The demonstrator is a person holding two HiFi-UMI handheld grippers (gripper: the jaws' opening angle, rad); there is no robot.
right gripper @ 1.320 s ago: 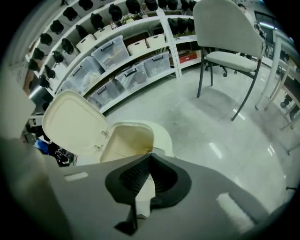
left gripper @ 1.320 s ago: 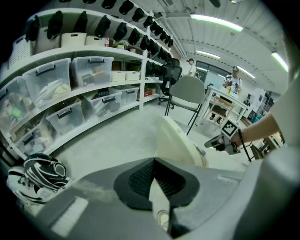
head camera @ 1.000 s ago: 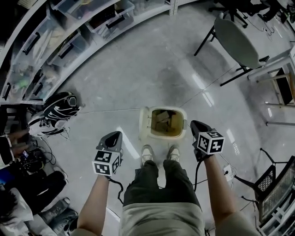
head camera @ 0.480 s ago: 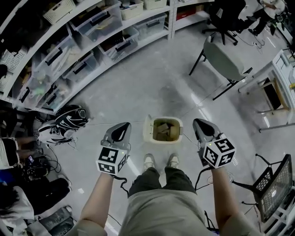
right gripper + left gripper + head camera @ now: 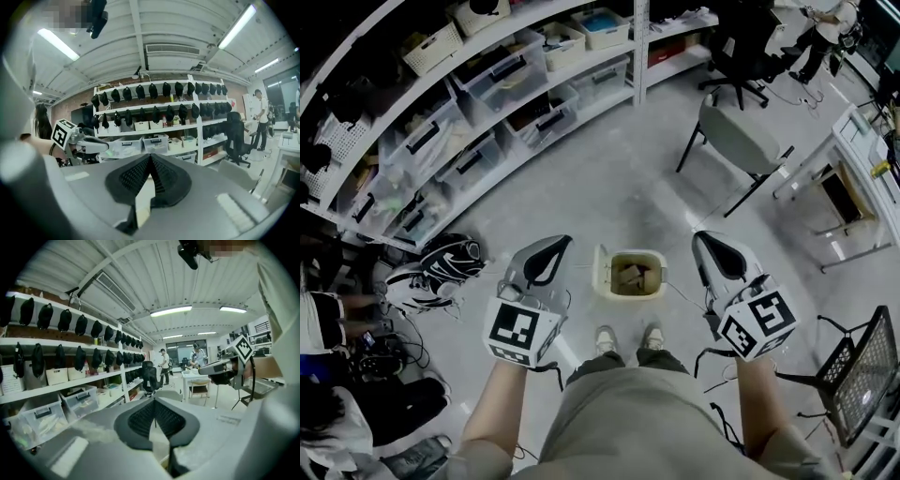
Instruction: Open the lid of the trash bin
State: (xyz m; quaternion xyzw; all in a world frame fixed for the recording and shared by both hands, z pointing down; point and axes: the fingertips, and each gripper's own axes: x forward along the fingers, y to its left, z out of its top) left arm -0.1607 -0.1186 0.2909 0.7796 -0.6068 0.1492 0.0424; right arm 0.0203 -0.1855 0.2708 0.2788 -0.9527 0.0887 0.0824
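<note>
Main risk I'd see: the trash bin point(image 5: 603, 272) sits on the floor point(image 5: 609, 178) right at the person's shoes point(image 5: 605, 339), so one careless step could kick it over or knock it shut again. It's a small cream bin, and the top looks open already, with brownish rubbish point(image 5: 632, 276) showing inside. The left hand-held gripper point(image 5: 555, 244) and right hand-held gripper point(image 5: 705, 240) hang well above it, both clenched on nothing.

text: none legible | labels: none | signs: none
</note>
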